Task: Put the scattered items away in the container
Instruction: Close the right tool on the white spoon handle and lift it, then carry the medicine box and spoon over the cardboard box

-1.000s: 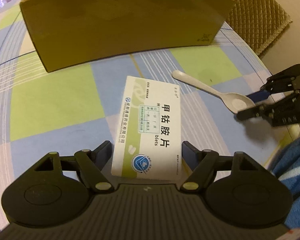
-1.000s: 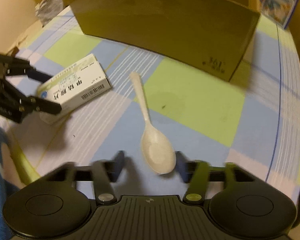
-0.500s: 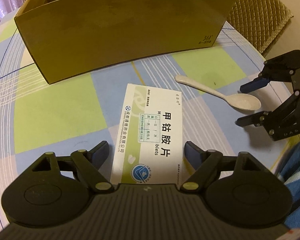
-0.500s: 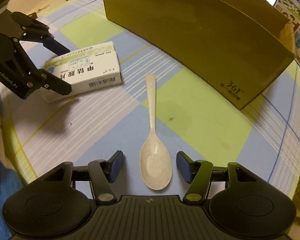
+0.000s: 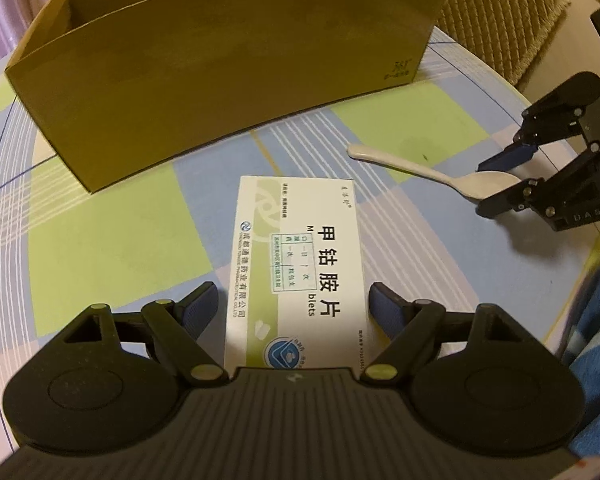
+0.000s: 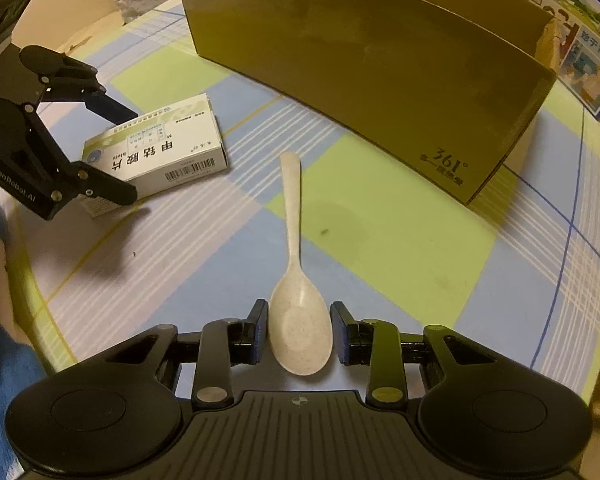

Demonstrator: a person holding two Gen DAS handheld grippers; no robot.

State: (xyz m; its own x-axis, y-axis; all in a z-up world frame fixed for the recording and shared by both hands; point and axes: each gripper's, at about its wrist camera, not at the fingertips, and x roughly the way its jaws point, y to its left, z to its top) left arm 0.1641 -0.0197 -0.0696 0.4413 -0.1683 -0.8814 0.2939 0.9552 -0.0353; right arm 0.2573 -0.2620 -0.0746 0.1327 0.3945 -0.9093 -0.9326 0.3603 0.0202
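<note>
The white spoon point(image 6: 300, 320) lies flat on the tabletop point(image 6: 380, 240), near the front of the big cardboard box point(image 6: 360, 60). Its bowl sits right between the jaws of your right gripper point(image 6: 299, 334), and its handle points toward the box. Those jaws have just been closing in on the bowl. A thin gap shows on each side, so they are not squeezing it yet. That means the spoon is lined up and nearly caught, but it is not ready to lift.

The medicine box point(image 5: 300, 264) also lies flat on the tabletop, just left of the spoon and in front of the cardboard box. Your left gripper point(image 5: 294, 312) has its jaws open wide, 1 on each side of the near end of the medicine box. They do not press on it. It hangs in much the same spot as a second ago, so this item waits too.

Both things are outside the cardboard box, so the tidying is not done.

The cardboard box has "361°" printed near its front corner. The medicine box has big Chinese letters and the ending "blets". The left gripper's arm reads "GenRobot.AI". A poster point(image 6: 580, 40) behind shows "1956".
</note>
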